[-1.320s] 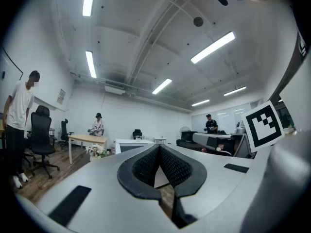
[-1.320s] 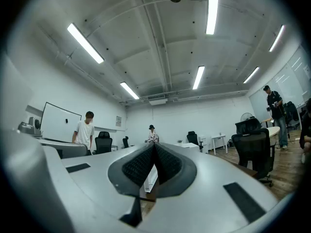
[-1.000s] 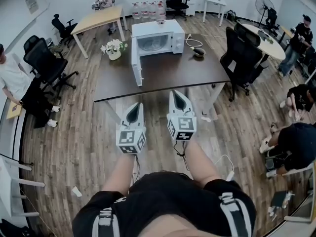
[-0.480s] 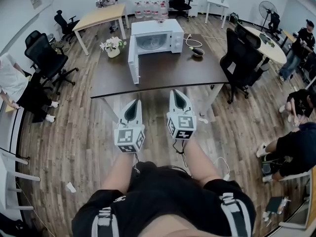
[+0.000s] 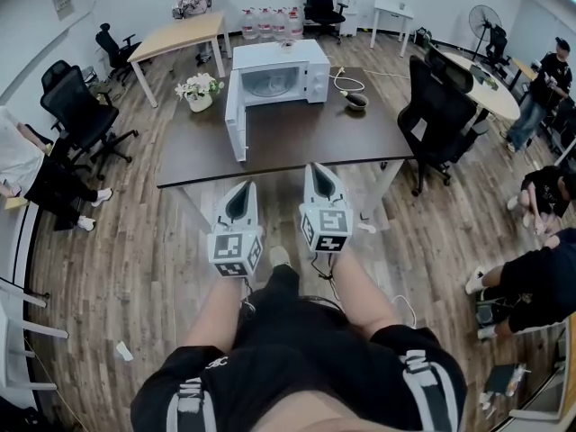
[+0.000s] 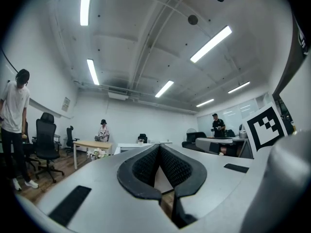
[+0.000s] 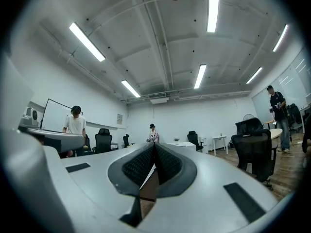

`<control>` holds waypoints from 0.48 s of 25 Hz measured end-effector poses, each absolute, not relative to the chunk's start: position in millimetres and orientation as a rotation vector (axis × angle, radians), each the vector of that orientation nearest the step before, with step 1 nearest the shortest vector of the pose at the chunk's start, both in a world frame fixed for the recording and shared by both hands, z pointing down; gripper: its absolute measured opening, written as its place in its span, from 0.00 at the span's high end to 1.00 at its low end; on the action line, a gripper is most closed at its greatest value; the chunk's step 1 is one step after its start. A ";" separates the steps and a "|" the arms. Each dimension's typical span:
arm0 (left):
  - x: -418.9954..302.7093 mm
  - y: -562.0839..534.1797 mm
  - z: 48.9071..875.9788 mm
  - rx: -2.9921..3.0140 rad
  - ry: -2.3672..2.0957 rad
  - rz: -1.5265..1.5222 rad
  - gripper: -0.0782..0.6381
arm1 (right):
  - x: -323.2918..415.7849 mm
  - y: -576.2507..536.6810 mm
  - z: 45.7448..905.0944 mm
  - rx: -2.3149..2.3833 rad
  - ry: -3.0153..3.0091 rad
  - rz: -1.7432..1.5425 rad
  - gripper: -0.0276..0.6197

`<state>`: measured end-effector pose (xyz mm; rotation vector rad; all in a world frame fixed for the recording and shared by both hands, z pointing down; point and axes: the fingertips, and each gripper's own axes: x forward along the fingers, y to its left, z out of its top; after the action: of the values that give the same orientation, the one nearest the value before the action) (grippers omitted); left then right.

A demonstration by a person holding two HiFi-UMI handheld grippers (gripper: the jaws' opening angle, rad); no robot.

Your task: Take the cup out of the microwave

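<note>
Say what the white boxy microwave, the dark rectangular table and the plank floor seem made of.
White boxy microwave: likely painted metal, smooth even casing.
Dark rectangular table: probably brown laminate or veneer, flat, faint sheen.
Plank floor: wood or wood-look laminate, grain and board seams show.

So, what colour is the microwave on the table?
White. The microwave shows best in the head view.

A dark brown rectangular table (image 5: 315, 140) is standing just ahead of the left gripper (image 5: 243, 187) and the right gripper (image 5: 318, 168), bearing white potted flowers (image 5: 199, 88) ahead to the left and a dark round bowl (image 5: 357, 102) ahead to the right. A black office chair (image 5: 439, 106) is sitting farther right.
</note>
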<state>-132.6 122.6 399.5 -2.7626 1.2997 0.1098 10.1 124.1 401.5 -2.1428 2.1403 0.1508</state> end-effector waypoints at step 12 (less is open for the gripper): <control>-78.7 -8.9 410.2 -2.764 1.283 0.099 0.89 | 59.0 -1.7 415.0 -2.165 2.146 0.177 0.96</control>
<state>-78.7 -8.9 410.2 -2.7642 1.2826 0.0993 59.0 -1.7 415.0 -2.1649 2.1462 0.1772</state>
